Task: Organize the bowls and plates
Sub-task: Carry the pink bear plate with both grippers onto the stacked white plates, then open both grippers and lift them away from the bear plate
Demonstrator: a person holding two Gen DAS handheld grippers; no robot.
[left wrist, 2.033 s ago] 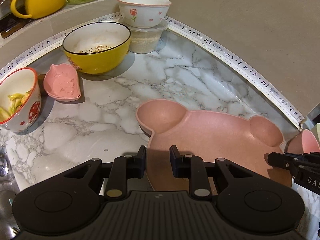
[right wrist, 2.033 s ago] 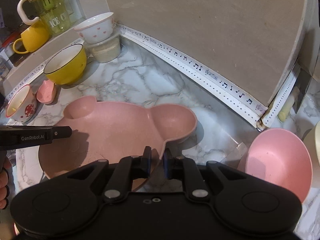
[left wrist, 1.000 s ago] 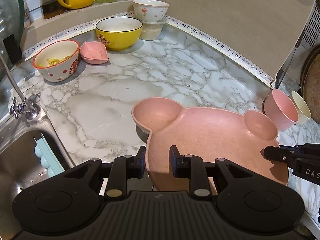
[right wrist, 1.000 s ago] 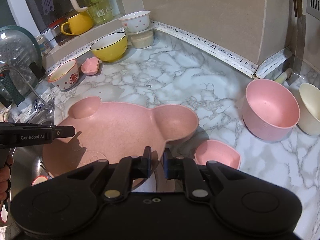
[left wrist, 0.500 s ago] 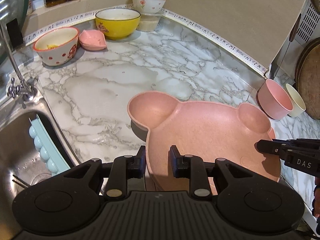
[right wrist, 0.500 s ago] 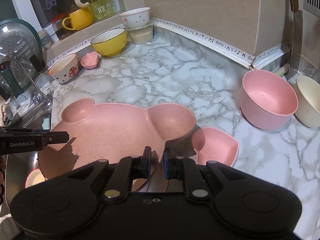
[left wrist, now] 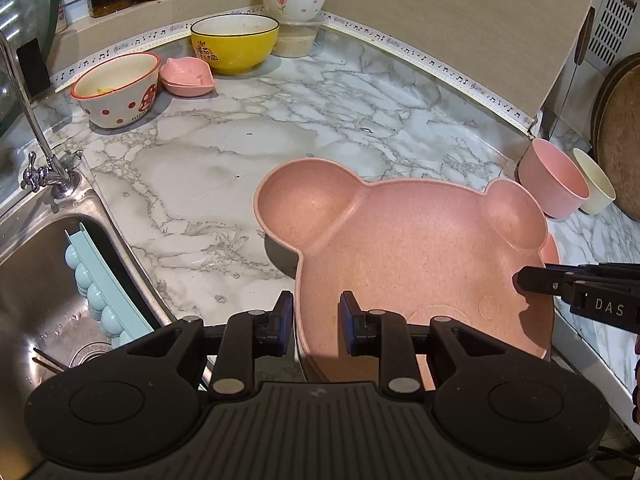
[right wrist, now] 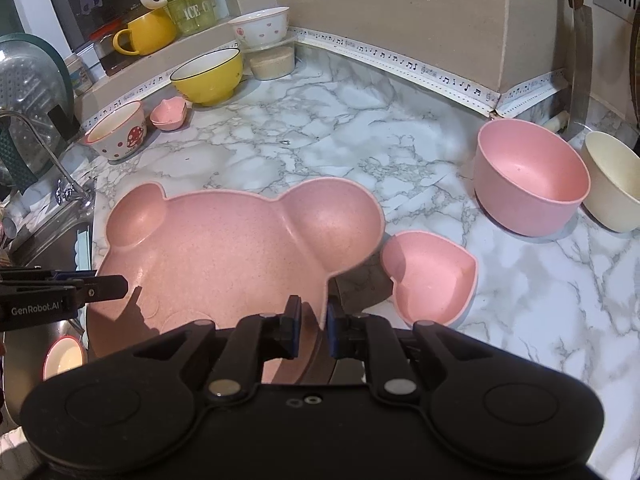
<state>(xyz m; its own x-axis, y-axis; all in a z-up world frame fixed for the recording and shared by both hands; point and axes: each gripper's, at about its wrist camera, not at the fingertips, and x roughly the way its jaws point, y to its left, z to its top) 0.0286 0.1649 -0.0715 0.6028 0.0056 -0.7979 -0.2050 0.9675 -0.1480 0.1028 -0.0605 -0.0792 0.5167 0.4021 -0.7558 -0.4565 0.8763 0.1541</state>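
Note:
A pink bear-shaped plate (left wrist: 416,256) is held above the marble counter by both grippers. My left gripper (left wrist: 316,320) is shut on the plate's near left rim. My right gripper (right wrist: 311,330) is shut on the plate's (right wrist: 224,256) rim near its right ear. A pink heart-shaped dish (right wrist: 430,278) lies on the counter right of the plate, partly under its ear. A pink bowl (right wrist: 530,178) and a cream bowl (right wrist: 612,182) stand at the right.
At the back stand a yellow bowl (left wrist: 234,42), a mushroom-print bowl (left wrist: 116,88), a small pink dish (left wrist: 186,76) and a white flowered bowl (left wrist: 294,0) on a lidded tub. A steel sink (left wrist: 36,288) with a faucet (left wrist: 44,160) lies left.
Both grippers have carried the bear plate back from the wall corner toward the counter's front edge near the sink, above the heart dish. Both grips stay closed.

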